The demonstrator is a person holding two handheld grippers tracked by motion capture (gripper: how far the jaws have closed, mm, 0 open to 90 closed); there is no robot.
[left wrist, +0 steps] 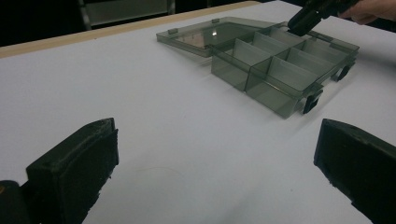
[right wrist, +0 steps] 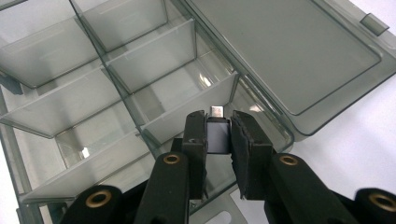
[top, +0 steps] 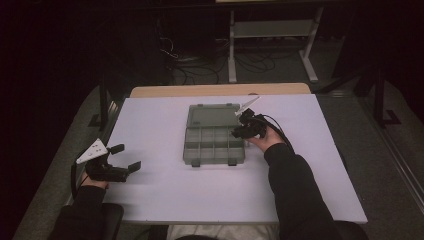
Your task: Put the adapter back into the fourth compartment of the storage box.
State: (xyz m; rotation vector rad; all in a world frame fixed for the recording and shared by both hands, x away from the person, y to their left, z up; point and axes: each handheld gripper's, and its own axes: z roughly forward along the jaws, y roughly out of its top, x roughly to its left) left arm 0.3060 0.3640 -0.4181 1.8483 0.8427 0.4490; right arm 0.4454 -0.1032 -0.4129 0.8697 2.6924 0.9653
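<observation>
An open smoky-grey compartment box [top: 214, 146] lies mid-table with its lid [top: 215, 116] folded flat behind it. My right gripper [top: 240, 131] hovers over the box's right end. In the right gripper view that gripper [right wrist: 218, 123] is shut on a small grey plug [right wrist: 217, 112] with a metal tip, held above a right-hand compartment [right wrist: 187, 93] beside the lid [right wrist: 289, 51]. My left gripper [top: 125, 157] rests at the table's left, open and holding nothing; its jaws [left wrist: 217, 172] stand wide apart, facing the box [left wrist: 280, 70] and the right gripper [left wrist: 303, 21].
The white tabletop [top: 165, 200] reaches to a wooden edge [top: 220, 90] at the back. Beyond it are cables and a white frame [top: 272, 30] on a dark floor. The box's visible compartments [right wrist: 60, 51] look bare.
</observation>
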